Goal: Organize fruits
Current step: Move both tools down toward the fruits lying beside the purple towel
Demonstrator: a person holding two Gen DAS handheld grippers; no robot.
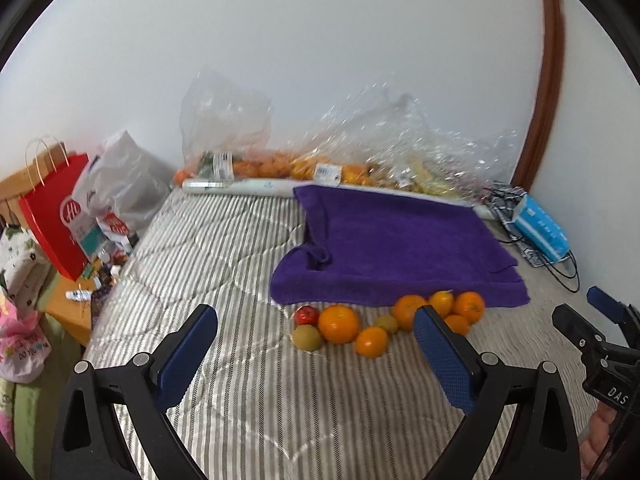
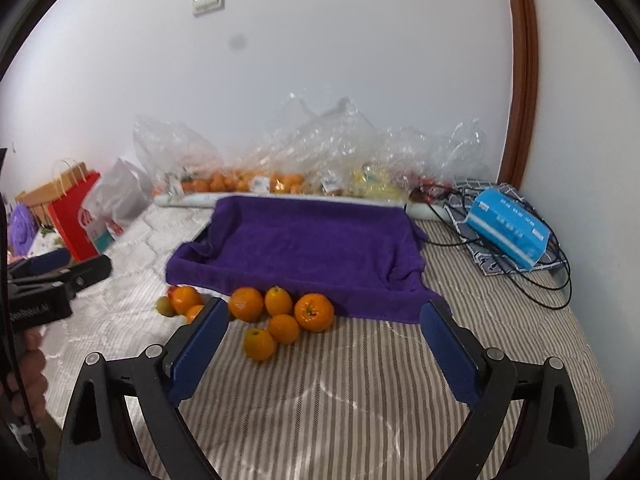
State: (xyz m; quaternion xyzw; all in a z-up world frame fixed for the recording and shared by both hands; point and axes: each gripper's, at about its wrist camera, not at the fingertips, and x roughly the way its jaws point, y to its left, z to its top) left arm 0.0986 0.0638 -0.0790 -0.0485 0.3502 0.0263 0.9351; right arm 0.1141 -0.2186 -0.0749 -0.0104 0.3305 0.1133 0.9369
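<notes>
Loose fruit lies on the striped bed in front of a purple towel-covered tray (image 1: pixel 396 240) (image 2: pixel 304 240). In the left wrist view I see a big orange (image 1: pixel 338 323), a red apple (image 1: pixel 306 315), a greenish fruit (image 1: pixel 307 337) and several smaller oranges (image 1: pixel 468 306). My left gripper (image 1: pixel 316 360) hangs open above the bed, short of the fruit, with nothing between its blue fingers. In the right wrist view several oranges (image 2: pixel 313 312) cluster by the towel's front edge, one orange (image 2: pixel 260 345) nearest. My right gripper (image 2: pixel 324 356) is open and empty.
Clear plastic bags of fruit (image 1: pixel 320 168) (image 2: pixel 280 176) line the wall behind the tray. A blue tissue pack (image 2: pixel 506 232) and black cables (image 2: pixel 536 280) lie at the right. A red paper bag (image 1: pixel 56 216) and a white bag stand at the left.
</notes>
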